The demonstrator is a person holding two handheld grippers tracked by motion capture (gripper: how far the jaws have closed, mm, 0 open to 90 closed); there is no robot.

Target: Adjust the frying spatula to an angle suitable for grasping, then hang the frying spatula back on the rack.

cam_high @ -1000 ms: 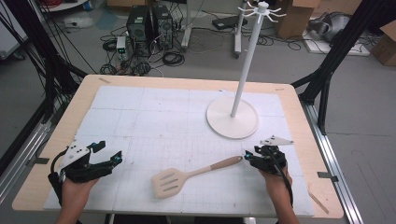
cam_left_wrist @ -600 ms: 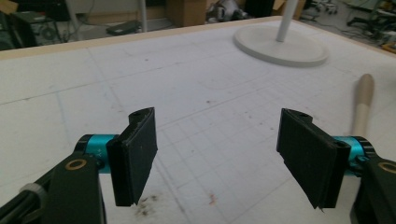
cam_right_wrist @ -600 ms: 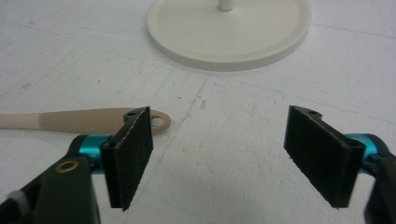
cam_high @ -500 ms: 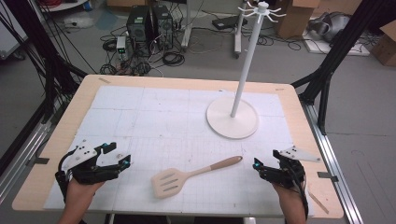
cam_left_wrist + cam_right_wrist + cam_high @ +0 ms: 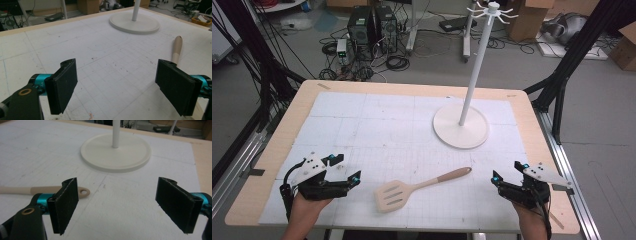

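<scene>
My left gripper (image 5: 343,172) sits at the near left of the table (image 5: 277,150), jaws spread wide and holding nothing, pointing right and a little far. In my left gripper view its jaws frame bare gridded mat (image 5: 100,57); past the right jaw the spatula (image 5: 177,48) handle pokes up, its lower part hidden behind that jaw.

The spatula (image 5: 419,187) lies flat on the mat near the front edge, between my two grippers and touching neither. Its long axis runs on a slant: the slotted blade is at the near left, closer to my left gripper, and the handle points far and right, toward the stand's base. The handle end has a small hanging hole, plain in my right gripper view, where the handle (image 5: 37,190) comes in from the left, partly hidden behind the left jaw; the blade is cut off there.

The stand (image 5: 462,125) is at the far right, a round white base with an upright pole; the hooks at its top are small and hard to make out, and both gripper views cut the pole off just above the base.

My right gripper (image 5: 507,175) rests at the near right, jaws wide apart and empty, pointing left and far.
</scene>
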